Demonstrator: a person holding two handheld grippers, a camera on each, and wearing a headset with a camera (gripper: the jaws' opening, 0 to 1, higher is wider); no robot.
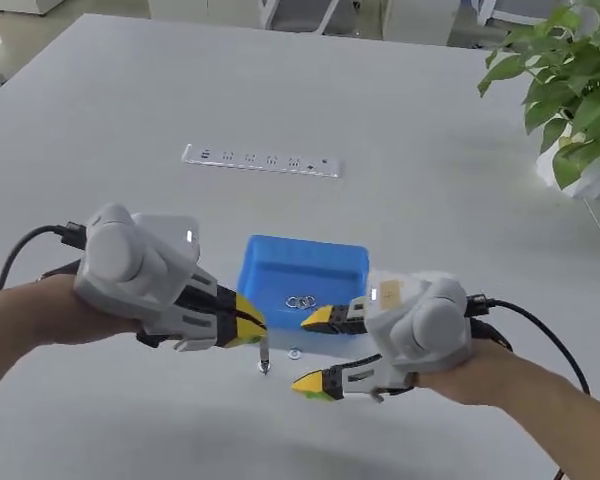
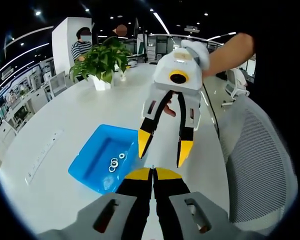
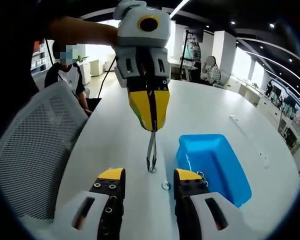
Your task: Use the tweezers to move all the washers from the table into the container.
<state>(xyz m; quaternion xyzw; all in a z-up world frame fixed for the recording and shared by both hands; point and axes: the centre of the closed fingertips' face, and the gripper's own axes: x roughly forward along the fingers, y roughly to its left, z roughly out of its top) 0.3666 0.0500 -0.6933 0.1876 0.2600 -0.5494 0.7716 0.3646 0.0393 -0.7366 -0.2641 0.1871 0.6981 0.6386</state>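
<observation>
Left tongs (image 1: pixel 248 322): closed all the way on the upper end of the tweezers (image 3: pixel 151 147). I hold them nearly upright with the points down, so the tips come onto the bench from above.
Tweezers, tip end: down at the bench surface on a small washer (image 3: pixel 151 170). I cannot tell whether the tips have pinched it.
Right tongs (image 1: pixel 310 350): jaws wide apart and holding nothing. They lie low beside the tweezers and straddle the work spot. I judge them to be on standby, not working.
Loose washer (image 1: pixel 295 353): flat on the bench, just beside the tweezer tips and just in front of the container's near wall. It is not yet moved.
Blue container (image 1: pixel 255 262): an open rectangular tub just behind the two washers, so the carry is short.
Washers in container (image 1: pixel 300 301): a small cluster of rings on the tub floor near its front edge. These I count as done.
Task standing: partly done, by my judgement. Two washers on the bench are left to move.
Bench (image 1: pixel 400 140): a broad, pale grey, matte top, smooth and flat.
Power strip (image 1: pixel 260 160): white, lying flat, well beyond the container.
Potted plant (image 1: pixel 570 80): green and leafy, at the far right edge of the bench.
Mesh chair (image 3: pixel 35 150): white-backed, drawn up at the near side of the bench.
Room: an open office with ceiling spotlights, rows of desks and a few people in the distance.
</observation>
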